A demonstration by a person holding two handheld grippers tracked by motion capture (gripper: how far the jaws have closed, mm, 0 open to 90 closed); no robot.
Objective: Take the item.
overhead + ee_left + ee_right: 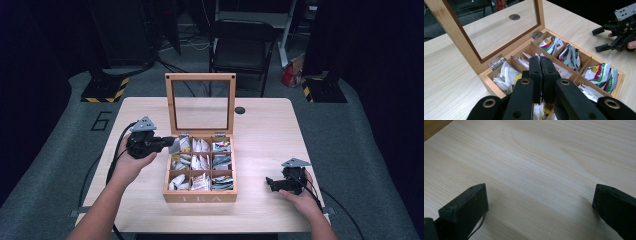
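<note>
A wooden tea box (200, 197) stands open in the middle of the table, its glass lid (200, 77) upright. Its compartments hold several tea bags (550, 43). My left gripper (170, 144) hovers over the box's back left corner, its jaws pressed together (540, 60) on a pale tea bag packet (175, 146). A white and yellow sliver of that packet (539, 110) shows between the jaws. My right gripper (270, 184) rests low at the table's right, apart from the box. It stands open (540, 200) with bare wood between its fingers, and appears beyond the box (600, 38).
A light wooden table (260, 130) has a round black cable hole (240, 110) behind the box. A black folding chair (242, 47) stands beyond the far edge. Black and yellow floor stands (102, 90) sit at the back left and right.
</note>
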